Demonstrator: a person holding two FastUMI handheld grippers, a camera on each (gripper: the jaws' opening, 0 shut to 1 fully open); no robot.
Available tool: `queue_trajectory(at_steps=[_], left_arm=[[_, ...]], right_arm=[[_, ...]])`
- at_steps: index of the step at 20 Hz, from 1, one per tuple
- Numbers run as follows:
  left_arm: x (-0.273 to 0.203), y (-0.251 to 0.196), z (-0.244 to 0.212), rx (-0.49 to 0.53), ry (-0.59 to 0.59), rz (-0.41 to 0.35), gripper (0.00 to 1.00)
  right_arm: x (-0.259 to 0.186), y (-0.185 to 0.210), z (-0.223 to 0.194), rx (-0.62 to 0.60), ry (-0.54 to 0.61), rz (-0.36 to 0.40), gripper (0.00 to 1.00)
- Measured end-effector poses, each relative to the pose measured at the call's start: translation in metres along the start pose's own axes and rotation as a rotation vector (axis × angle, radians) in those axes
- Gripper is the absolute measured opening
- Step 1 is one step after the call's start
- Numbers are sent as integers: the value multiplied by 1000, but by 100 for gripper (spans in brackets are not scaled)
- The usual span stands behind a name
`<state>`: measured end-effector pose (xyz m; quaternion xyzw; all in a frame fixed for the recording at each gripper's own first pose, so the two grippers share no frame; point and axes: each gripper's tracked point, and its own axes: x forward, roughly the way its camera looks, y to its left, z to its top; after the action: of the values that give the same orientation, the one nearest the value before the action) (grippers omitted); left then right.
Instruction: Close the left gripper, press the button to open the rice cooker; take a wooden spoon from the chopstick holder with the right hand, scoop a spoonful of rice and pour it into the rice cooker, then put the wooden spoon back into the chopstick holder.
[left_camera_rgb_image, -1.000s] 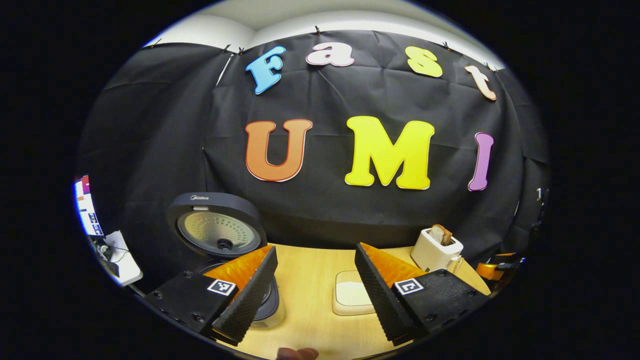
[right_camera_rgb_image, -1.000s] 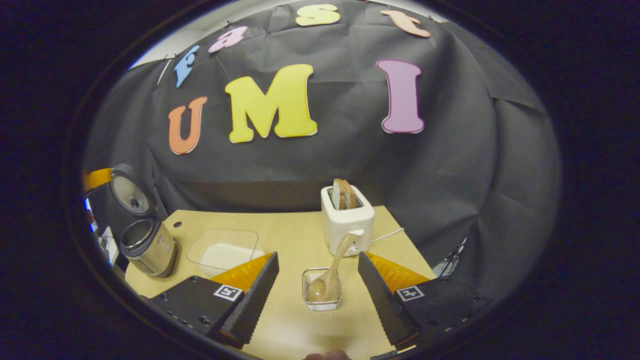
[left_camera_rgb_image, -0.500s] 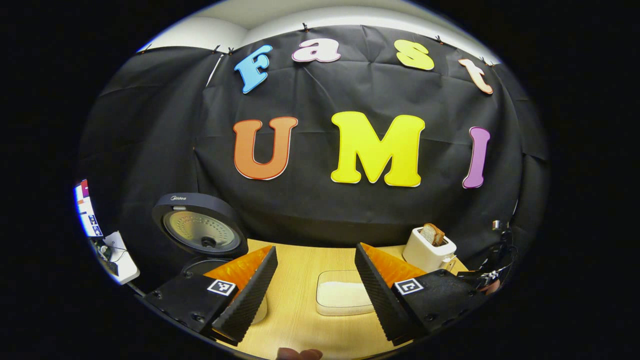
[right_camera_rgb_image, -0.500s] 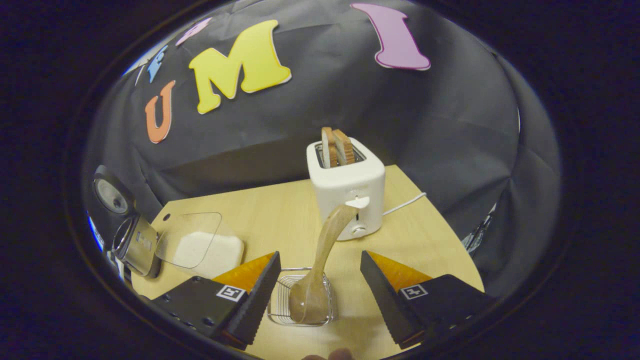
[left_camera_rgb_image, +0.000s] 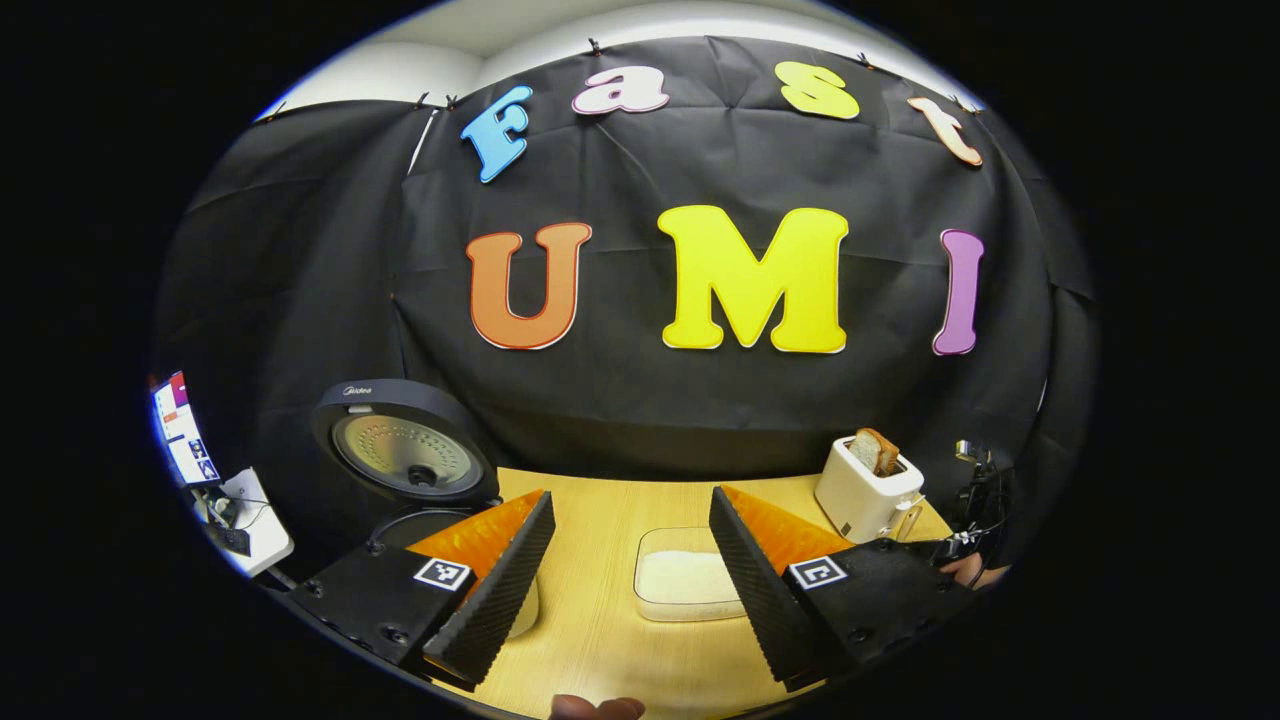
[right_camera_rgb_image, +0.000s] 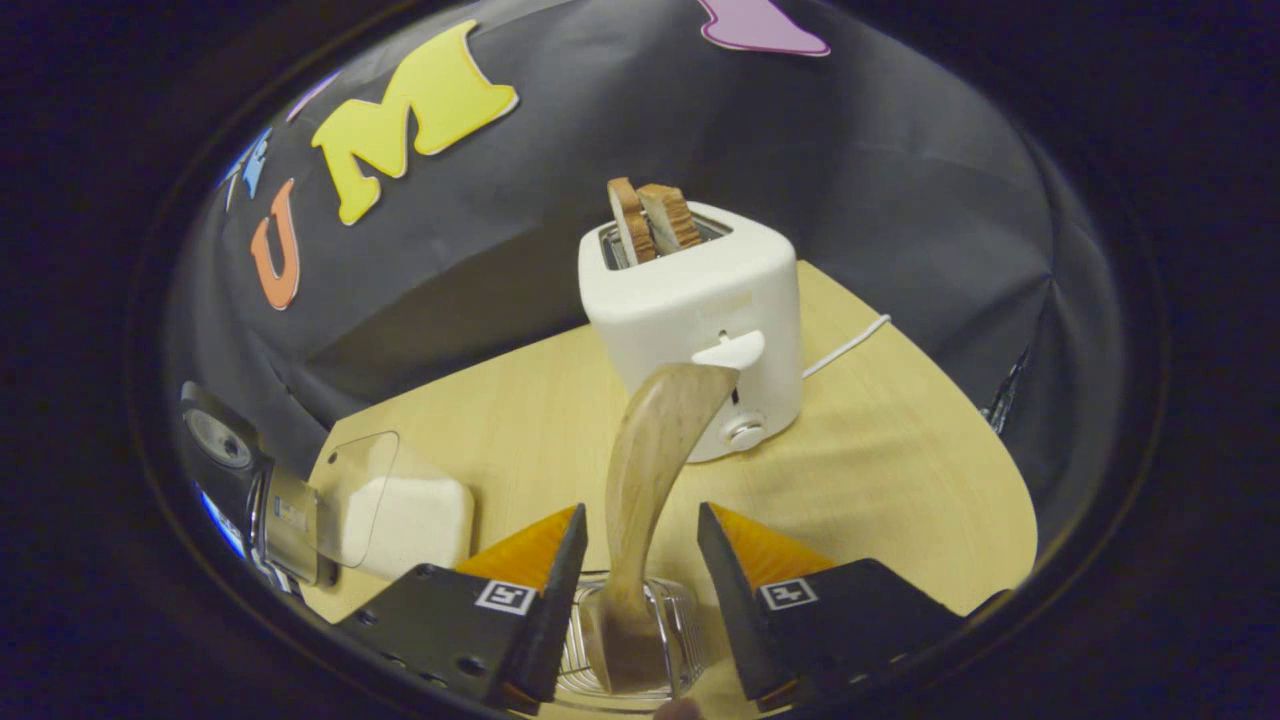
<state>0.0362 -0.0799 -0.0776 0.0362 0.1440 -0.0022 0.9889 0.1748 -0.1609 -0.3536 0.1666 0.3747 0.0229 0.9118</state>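
Brand name (left_camera_rgb_image: 358, 390) marks the rice cooker lid (left_camera_rgb_image: 405, 442); both tongs gape wide, right tongs (right_camera_rgb_image: 632, 550) flanking wooden spoon (right_camera_rgb_image: 645, 460).

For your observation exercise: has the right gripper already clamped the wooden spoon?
No: the wooden spoon stands between the right gripper fingers with gaps either side.

Left gripper (left_camera_rgb_image: 630, 575) holds its fingers wide apart; right gripper (right_camera_rgb_image: 640, 590) fingers stand apart, narrower, touching nothing.
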Motion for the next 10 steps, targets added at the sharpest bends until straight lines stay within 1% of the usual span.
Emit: queue_trajectory(at_steps=[1, 2, 3, 4, 7, 8, 10], left_arm=[[-1, 1, -1, 0, 2, 2, 99], [-2, 1, -1, 1, 2, 3, 99], [-2, 2, -1, 2, -1, 6, 99], [-2, 4, 0, 3, -1, 9, 99], [-2, 8, 1, 1, -6, 17, 99], [-2, 9, 1, -1, -9, 18, 99], [-3, 10, 2, -5, -11, 15, 99]], right_arm=[[2, 3, 1, 7, -2, 5, 53], [3, 3, 4, 0, -9, -5, 43], [2, 2, 4, -8, -11, -11, 22], [1, 4, 2, -13, -3, -9, 16], [-4, 4, 4, -18, -5, -7, 9], [-8, 6, 5, -19, -13, -3, 2], [-17, 10, 13, -19, -47, 6, 2]])
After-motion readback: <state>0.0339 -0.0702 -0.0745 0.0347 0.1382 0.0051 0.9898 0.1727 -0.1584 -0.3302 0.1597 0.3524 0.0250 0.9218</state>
